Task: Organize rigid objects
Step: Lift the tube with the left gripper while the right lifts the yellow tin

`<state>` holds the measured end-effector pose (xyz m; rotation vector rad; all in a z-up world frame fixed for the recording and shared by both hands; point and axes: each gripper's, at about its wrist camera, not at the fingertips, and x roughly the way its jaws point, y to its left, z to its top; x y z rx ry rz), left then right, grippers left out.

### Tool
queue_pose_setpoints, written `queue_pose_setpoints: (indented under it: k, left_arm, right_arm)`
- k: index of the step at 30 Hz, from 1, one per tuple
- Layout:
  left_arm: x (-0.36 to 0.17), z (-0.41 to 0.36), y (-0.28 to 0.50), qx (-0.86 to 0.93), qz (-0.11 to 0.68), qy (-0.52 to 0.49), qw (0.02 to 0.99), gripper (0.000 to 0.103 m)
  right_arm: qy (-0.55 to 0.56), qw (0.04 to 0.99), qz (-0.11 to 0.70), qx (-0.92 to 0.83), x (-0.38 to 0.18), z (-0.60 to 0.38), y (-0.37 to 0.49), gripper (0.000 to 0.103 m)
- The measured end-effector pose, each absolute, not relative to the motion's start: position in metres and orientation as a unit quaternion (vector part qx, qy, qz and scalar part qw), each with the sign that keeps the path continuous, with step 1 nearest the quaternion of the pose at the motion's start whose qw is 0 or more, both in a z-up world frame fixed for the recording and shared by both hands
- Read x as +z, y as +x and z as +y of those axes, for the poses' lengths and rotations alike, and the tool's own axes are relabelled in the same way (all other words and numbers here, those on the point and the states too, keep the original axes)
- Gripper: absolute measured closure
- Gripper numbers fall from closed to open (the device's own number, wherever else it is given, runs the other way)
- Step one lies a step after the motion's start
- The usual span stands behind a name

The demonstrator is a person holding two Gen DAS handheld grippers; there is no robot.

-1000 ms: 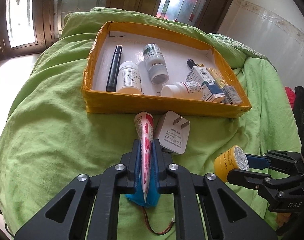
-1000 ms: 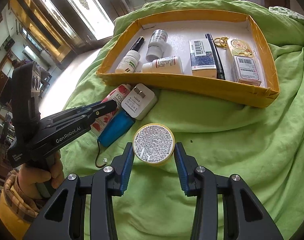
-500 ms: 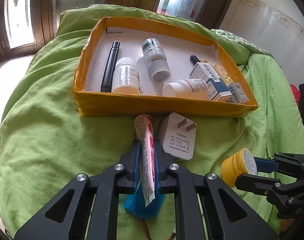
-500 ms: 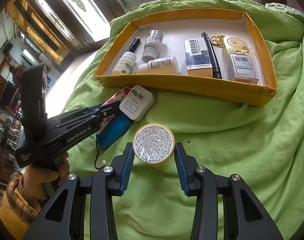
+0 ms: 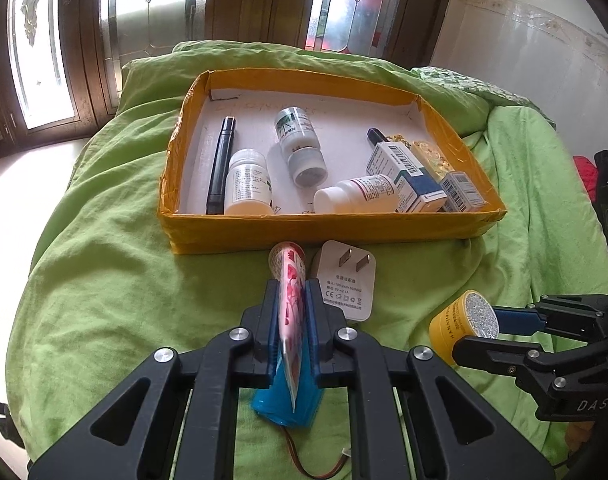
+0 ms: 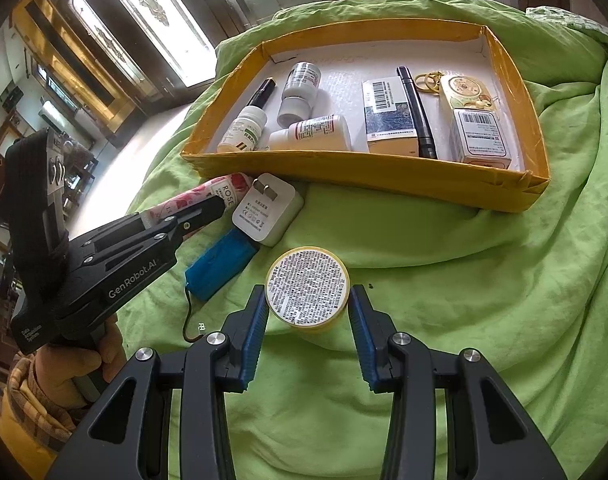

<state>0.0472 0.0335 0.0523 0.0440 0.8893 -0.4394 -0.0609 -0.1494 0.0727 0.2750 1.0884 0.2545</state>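
My left gripper is shut on a pink rose-print tube, held just above the green sheet in front of the yellow box. The tube also shows in the right wrist view. My right gripper is shut on a round yellow jar with a printed label, lifted over the sheet right of the left gripper. The jar shows in the left wrist view. The box holds white bottles, a black pen and small cartons.
A white plug adapter and a blue battery pack with a wire lie on the green sheet before the box. Windows and wooden frames stand behind the bed. A white wall is at the right.
Both grippers have risen and drawn back a little with their loads. The tube is now off the sheet; the box looks farther away.
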Motion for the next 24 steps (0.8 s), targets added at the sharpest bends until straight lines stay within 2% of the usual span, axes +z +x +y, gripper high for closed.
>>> queue_pose_setpoints:
  k: [12,24]
  left_arm:
    - [0.056,0.035,0.044,-0.197,0.418,0.034,0.886,0.093]
    - [0.070,0.052,0.044,-0.194,0.399,-0.009,0.896,0.093]
  right_arm:
    - [0.129,0.839,0.516,0.116,0.070,-0.149,-0.060,0.067]
    - [0.146,0.841,0.510,0.111,0.075,-0.151,-0.064,0.067]
